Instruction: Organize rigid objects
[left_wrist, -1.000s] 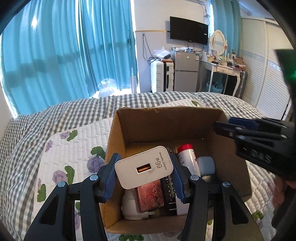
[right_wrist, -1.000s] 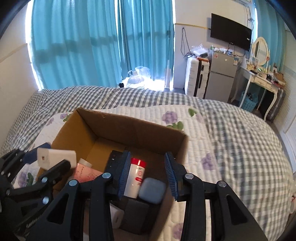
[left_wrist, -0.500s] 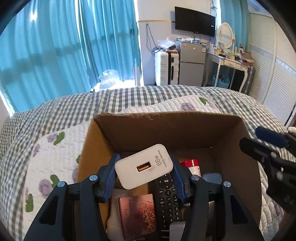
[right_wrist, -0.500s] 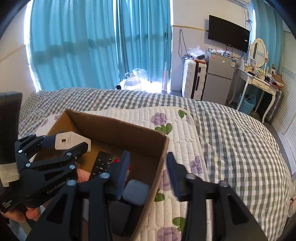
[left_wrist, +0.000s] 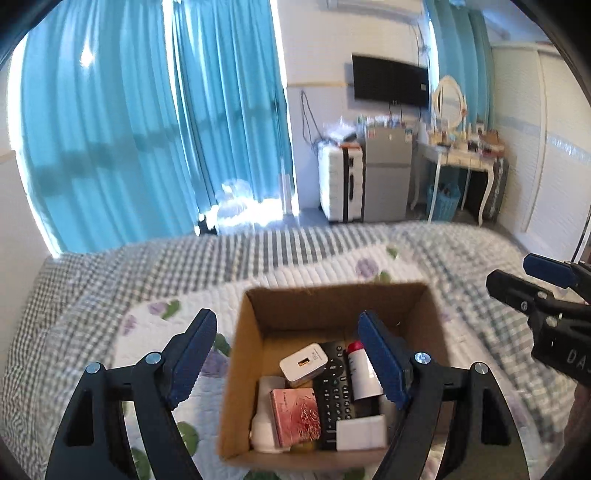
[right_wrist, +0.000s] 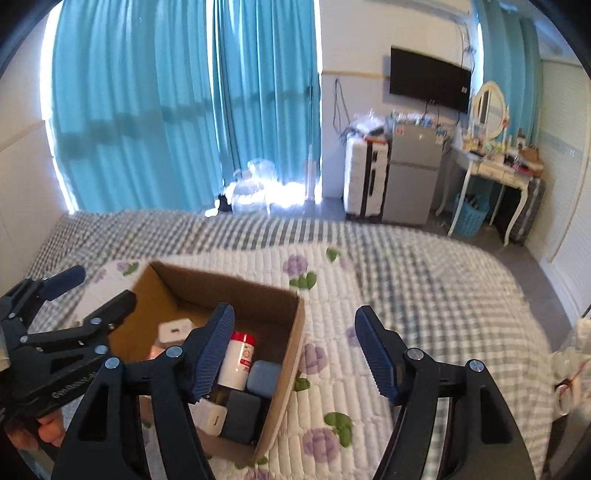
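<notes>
An open cardboard box (left_wrist: 240, 354) (right_wrist: 291, 332) sits on the quilted bed. Inside lie a white 66W charger (left_wrist: 303, 362) (right_wrist: 175, 329), a black remote (left_wrist: 334, 384), a red-capped white tube (left_wrist: 360, 369) (right_wrist: 238, 360), a pink patterned box (left_wrist: 295, 415), a blue-grey case (right_wrist: 263, 373) and a white block (left_wrist: 361, 432). My left gripper (left_wrist: 286, 356) is open and empty above the box; it also shows in the right wrist view (right_wrist: 88, 291). My right gripper (right_wrist: 295, 354) is open and empty over the box's right edge; it also shows in the left wrist view (left_wrist: 517, 273).
The bed (right_wrist: 424, 280) has a grey checked blanket and a white floral quilt (right_wrist: 332, 387). Beyond it stand blue curtains (left_wrist: 147, 129), a white suitcase (left_wrist: 341, 184), a small fridge (left_wrist: 386, 173) and a dressing table (right_wrist: 491, 166).
My left gripper opened and let go of the white charger, which now lies in the box. Both grippers have risen and drawn back from the box. The right gripper opened wider.
</notes>
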